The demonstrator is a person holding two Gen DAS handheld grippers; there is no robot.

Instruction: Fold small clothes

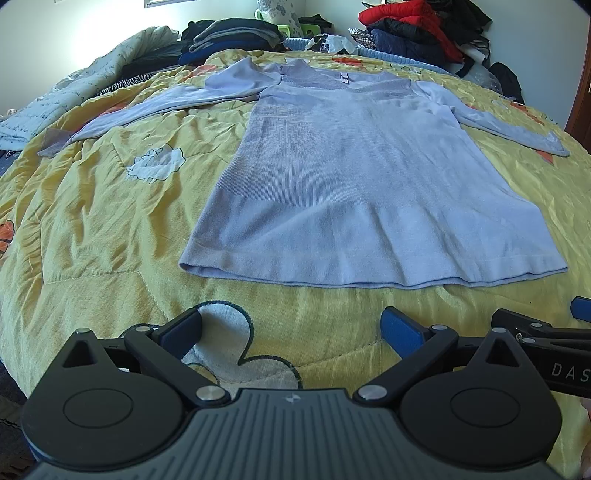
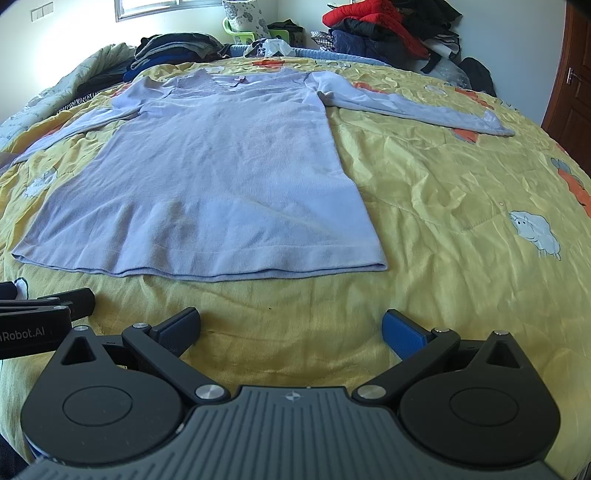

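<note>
A light blue long-sleeved top lies flat on the yellow quilt, hem toward me, both sleeves spread out to the sides. It also shows in the right wrist view. My left gripper is open and empty, hovering just short of the hem. My right gripper is open and empty, just short of the hem's right part. The right gripper's tip shows at the left view's right edge. The left gripper's side shows at the right view's left edge.
The yellow quilt carries sheep and orange prints. Piles of dark folded clothes and red and navy jackets sit at the far edge. A crumpled pale quilt lies far left. A brown door stands right.
</note>
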